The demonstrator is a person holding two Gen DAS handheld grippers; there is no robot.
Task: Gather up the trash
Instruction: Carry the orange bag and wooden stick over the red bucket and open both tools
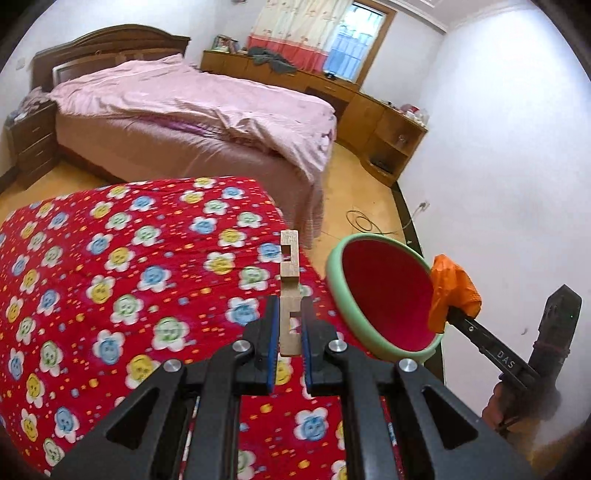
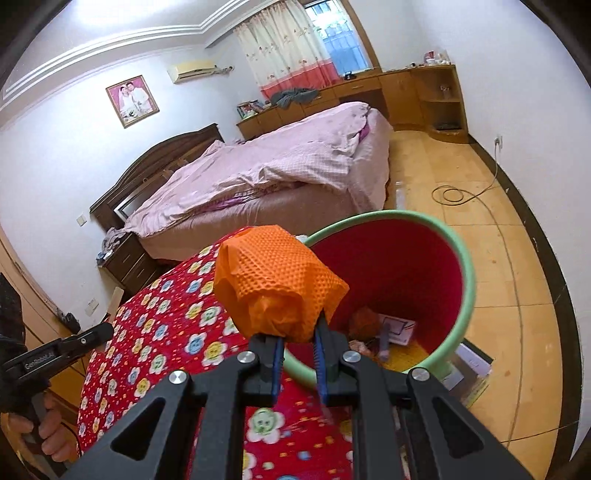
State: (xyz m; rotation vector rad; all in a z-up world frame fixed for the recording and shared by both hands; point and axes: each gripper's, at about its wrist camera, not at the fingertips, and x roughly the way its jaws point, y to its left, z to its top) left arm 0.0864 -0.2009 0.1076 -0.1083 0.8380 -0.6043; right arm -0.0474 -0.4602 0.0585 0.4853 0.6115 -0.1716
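Crumpled orange mesh wrapper (image 2: 277, 284) is pinched at its lower end between the blue pads of the right gripper (image 2: 299, 343), jaws closed onto it; it is held in the air just at the near rim of the trash bin (image 2: 467, 280), which is red inside with a pale green rim. From the left wrist view the same wrapper (image 1: 452, 288) sits at the bin's right edge (image 1: 334, 269), at the tip of the right gripper (image 1: 448, 310). Inside the bin, at the bottom: an orange lump, a white card or packet, a purplish item; details too blurred to name further. Left gripper (image 1: 289, 332) is clamped on a small notched wooden block (image 1: 289, 273), held upright, its top projecting above the fingertips; block is above the tabletop and to the left of the bin. Left gripper also appears at the left edge of the right wrist view (image 2: 62, 350), with the person's hand (image 2: 48, 432) on its handle. Both grippers are over a table covered with a red flower-print cloth (image 1: 110, 277); bin stands beside the table's far right corner. Beyond: bed with pink bedding (image 1: 207, 107), dark nightstand (image 1: 31, 140), wooden cabinets (image 1: 373, 110) along the window wall, curtain (image 1: 295, 26), a loose cable (image 2: 452, 194) coiled on the tiled floor.
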